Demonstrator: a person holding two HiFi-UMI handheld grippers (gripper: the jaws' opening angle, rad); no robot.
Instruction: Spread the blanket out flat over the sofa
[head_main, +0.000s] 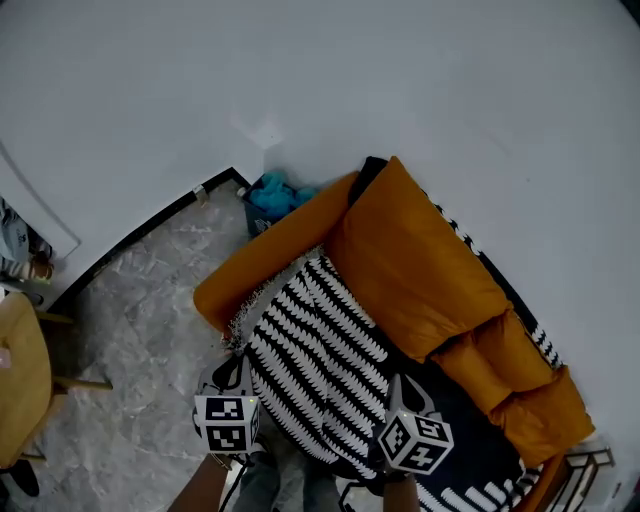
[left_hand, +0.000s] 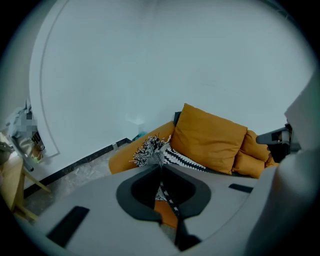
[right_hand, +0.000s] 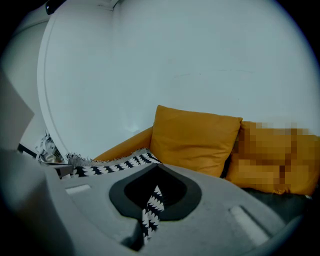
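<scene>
Pinching the black-and-white blanket (head_main: 312, 352) between closed jaws, left gripper (left_hand: 161, 169) and right gripper (right_hand: 156, 174) hold it over the orange sofa (head_main: 272, 252)

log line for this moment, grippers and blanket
left gripper: shut on blanket | right gripper: shut on blanket | blanket: partly spread on sofa

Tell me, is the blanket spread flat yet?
Not yet: the blanket covers part of the sofa, its fringed end bunched at the armrest; left gripper and right gripper pinch it.
</scene>
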